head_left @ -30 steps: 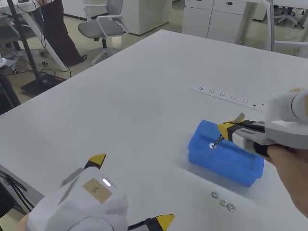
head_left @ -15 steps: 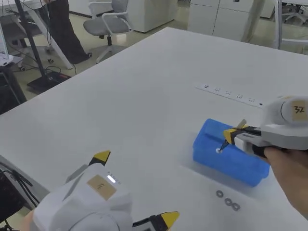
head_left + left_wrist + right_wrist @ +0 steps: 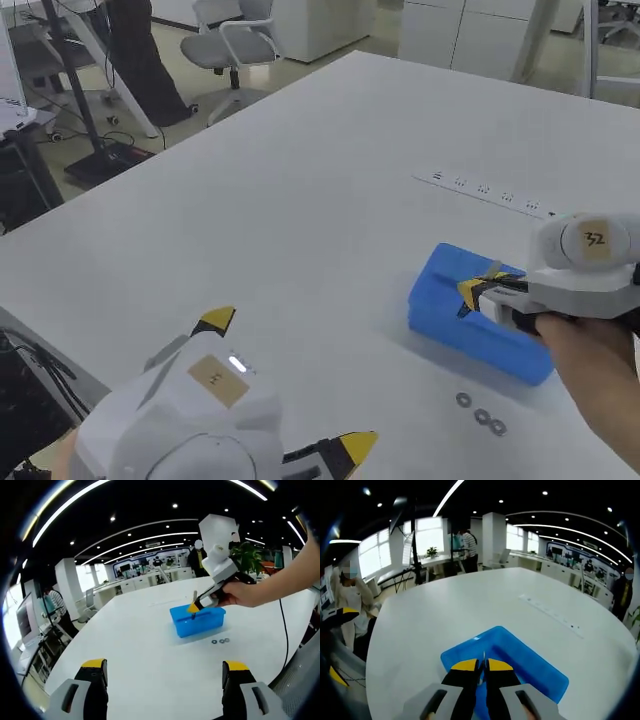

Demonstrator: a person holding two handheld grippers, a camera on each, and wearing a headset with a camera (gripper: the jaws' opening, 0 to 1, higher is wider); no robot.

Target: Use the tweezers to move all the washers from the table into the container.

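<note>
Container point(image 3: 447, 305): blue, rectangular, open-topped. Tweezers point(image 3: 483, 659): thin metal, clamped between the right gripper's point(image 3: 482, 666) jaws, tips pointing down into the container (contents not discernible). Washers point(image 3: 482, 416): three, small, silvery, lying flat in a short row near the container's long side.
</note>
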